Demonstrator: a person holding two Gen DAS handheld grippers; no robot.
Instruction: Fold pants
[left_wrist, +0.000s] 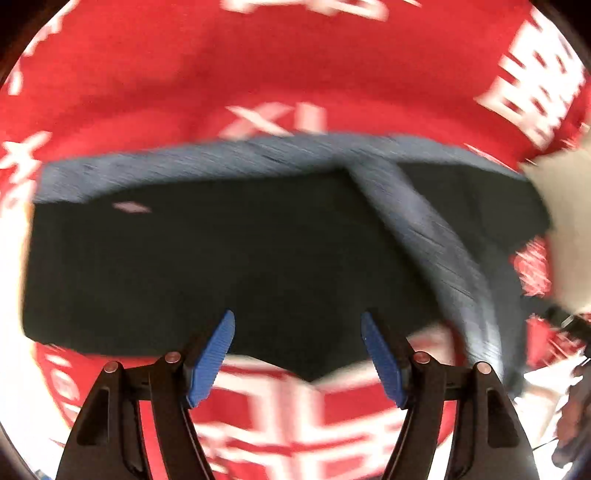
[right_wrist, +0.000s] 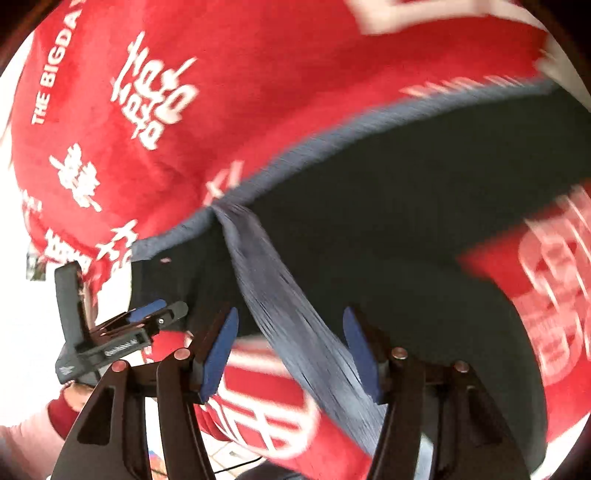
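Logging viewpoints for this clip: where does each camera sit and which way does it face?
Left wrist: on the left gripper, facing down at dark pants on a red cloth; open blue fingers show.
Right wrist: on the right gripper, facing down; open, with a sleeve.
Shared: pants, their grey band, cloth.

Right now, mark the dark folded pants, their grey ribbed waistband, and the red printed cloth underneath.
dark folded pants (left_wrist: 207, 266), left wrist view, flat black panel.
grey ribbed waistband (right_wrist: 295, 332), right wrist view, loose hanging strip.
red printed cloth (left_wrist: 221, 66), left wrist view, bare red area.
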